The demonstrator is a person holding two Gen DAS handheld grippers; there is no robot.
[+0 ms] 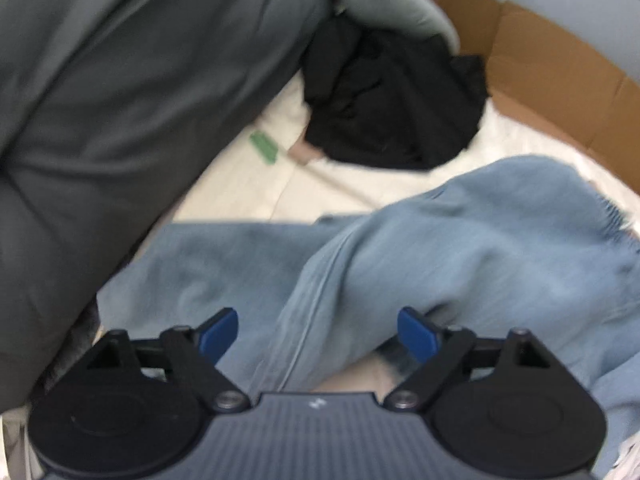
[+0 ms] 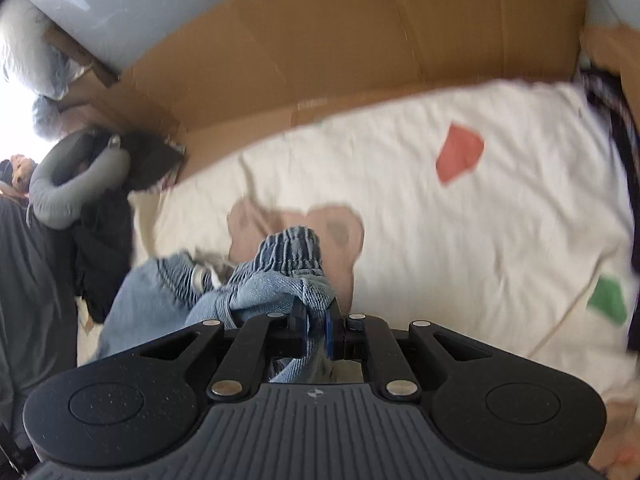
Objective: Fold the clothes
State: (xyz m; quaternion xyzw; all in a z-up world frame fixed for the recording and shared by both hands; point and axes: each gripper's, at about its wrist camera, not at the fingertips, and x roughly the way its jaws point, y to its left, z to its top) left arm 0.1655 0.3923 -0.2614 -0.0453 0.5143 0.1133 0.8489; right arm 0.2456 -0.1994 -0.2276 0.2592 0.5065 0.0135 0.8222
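The light-blue jeans (image 1: pixel 400 248), soft, pliable and moderately heavy denim, are draped across the cream bedsheet (image 2: pixel 400 184), pinched at the elasticated waistband (image 2: pixel 296 240) by the right tool (image 2: pixel 316 330), while the left tool (image 1: pixel 318 334) is held spread above a leg seam.

My left gripper (image 1: pixel 318 334) has matte black linkage arms with silver pivot screws, blue finger pads (image 1: pixel 219 334), two round black housings and a ribbed grey-blue body carrying a small white mark. My right gripper (image 2: pixel 316 326) is built the same: black links, silver screws, blue pads (image 2: pixel 330 330).
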